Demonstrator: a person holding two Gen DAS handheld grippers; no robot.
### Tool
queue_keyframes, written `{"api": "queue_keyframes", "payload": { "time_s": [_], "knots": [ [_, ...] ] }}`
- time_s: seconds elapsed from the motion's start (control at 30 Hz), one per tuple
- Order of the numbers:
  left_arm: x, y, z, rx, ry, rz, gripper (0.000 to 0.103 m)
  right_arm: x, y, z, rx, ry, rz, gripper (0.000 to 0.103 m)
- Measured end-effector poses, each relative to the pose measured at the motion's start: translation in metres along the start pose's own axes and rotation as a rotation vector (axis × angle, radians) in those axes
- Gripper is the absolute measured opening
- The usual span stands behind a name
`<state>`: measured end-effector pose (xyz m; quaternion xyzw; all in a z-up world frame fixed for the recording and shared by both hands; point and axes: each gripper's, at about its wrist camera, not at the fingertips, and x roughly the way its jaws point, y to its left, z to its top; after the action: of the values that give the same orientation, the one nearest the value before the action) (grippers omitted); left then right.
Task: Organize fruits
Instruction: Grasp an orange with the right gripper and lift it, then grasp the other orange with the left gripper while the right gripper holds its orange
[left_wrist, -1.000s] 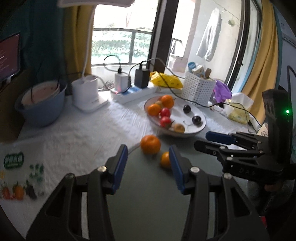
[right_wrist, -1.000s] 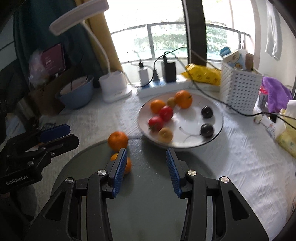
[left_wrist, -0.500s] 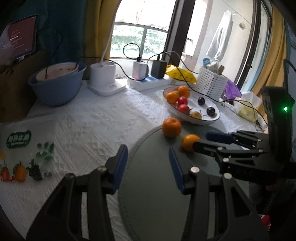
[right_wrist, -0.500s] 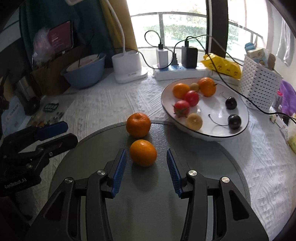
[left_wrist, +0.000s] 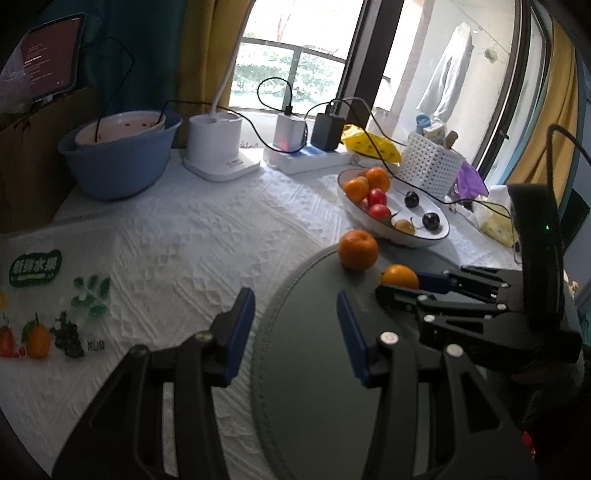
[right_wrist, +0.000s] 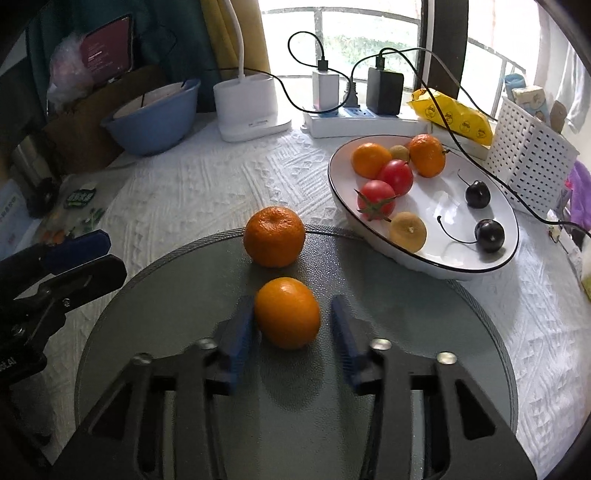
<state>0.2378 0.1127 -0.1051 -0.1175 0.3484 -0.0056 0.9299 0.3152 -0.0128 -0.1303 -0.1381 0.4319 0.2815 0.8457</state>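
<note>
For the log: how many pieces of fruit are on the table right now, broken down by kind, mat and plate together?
Oranges: 4, with one and another on the grey mat, and one and another on the white plate
Red tomatoes: 2
Dark cherries: 2
Small yellow-brown fruits: 2
Total: 10

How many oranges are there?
4: two on the white plate, at and; two on the grey mat, at and, between the right gripper's fingers.
</note>
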Motion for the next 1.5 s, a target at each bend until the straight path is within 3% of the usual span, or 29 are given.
{"api": "queue_keyframes", "payload": {
  "time_s": [0.7, 0.8, 0.83, 0.9, 1.23, 1.5],
  "knots": [
    [0.02, -0.046, 0.019, 0.113, 0.008, -0.003, 0.049, -0.04, -0.036, -0.006, 0.055, -0.104, 0.047, 0.036],
    [0.025, -0.055, 0.024, 0.133, 0.007, -0.012, 0.052, -0.044, -0.046, -0.009, 0.078, -0.113, 0.037, 0.036],
    [0.027, -0.059, 0.026, 0.14, 0.007, -0.016, 0.059, -0.045, -0.049, -0.01, 0.085, -0.118, 0.033, 0.036],
    [0.03, -0.062, 0.029, 0.145, 0.004, -0.024, 0.063, -0.05, -0.056, -0.01, 0.1, -0.131, 0.024, 0.036],
    [0.052, -0.067, 0.036, 0.132, 0.038, -0.033, 0.063, -0.054, -0.08, -0.005, 0.134, -0.164, 0.014, 0.036],
    [0.074, -0.067, 0.038, 0.131, 0.083, 0.001, 0.063, -0.054, -0.083, -0.002, 0.128, -0.168, 0.033, 0.036]
  ]
}}
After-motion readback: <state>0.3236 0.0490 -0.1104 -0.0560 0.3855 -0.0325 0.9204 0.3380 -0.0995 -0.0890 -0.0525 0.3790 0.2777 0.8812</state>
